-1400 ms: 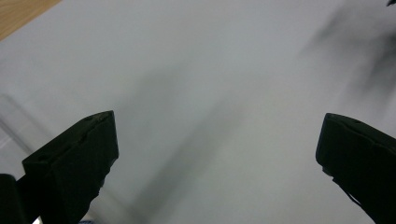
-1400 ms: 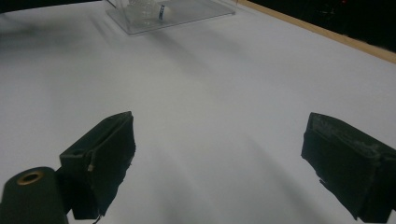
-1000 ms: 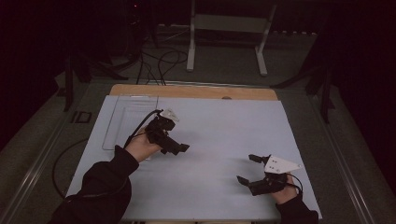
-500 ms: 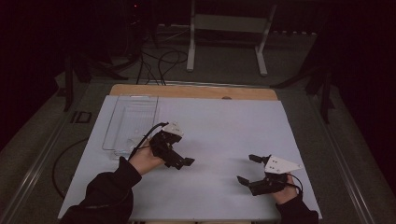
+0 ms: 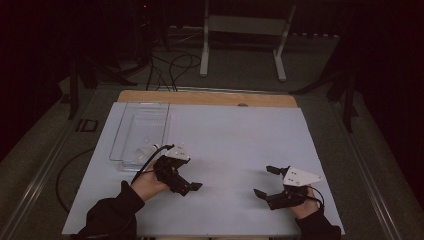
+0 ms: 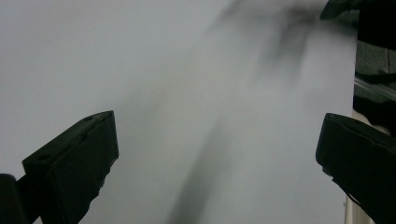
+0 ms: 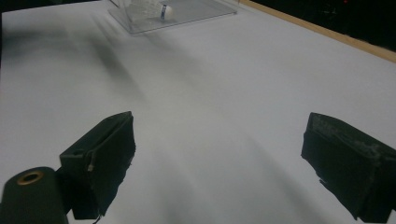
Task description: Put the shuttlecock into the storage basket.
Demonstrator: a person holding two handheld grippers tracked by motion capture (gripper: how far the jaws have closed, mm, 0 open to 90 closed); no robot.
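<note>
Table (image 5: pixel 235 150): covered by a white sheet, with a bare wooden strip (image 5: pixel 210 98) showing along its far edge. The sheet's surface is plain and unmarked, crossed only by soft shadows.

Clear tray (image 5: pixel 141 131): a shallow transparent plastic box near the table's far left corner, set lengthwise toward the far edge. A white shuttlecock (image 7: pixel 152 10) with a blue band lies in its near end.

Left tongs (image 5: pixel 186 186): held in a hand (image 5: pixel 146 184) just beside the tray's near end, over the left half of the table, a black cable looping off them. Jaws stand wide apart, nothing between them.

Right tongs (image 5: pixel 265 181): held over the table's near right corner, a grey three-cornered plate on top. Jaws wide apart, nothing between them. Well apart from the left tongs.

Room: dark. Grey carpeted floor (image 5: pixel 320 110) surrounds the table. A white metal stand (image 5: pixel 245 30) with two legs sits beyond the far edge. Black cables (image 5: pixel 172 62) lie tangled on the floor past the far left corner. A cable loop (image 5: pixel 62 175) runs along the floor by the left edge.
</note>
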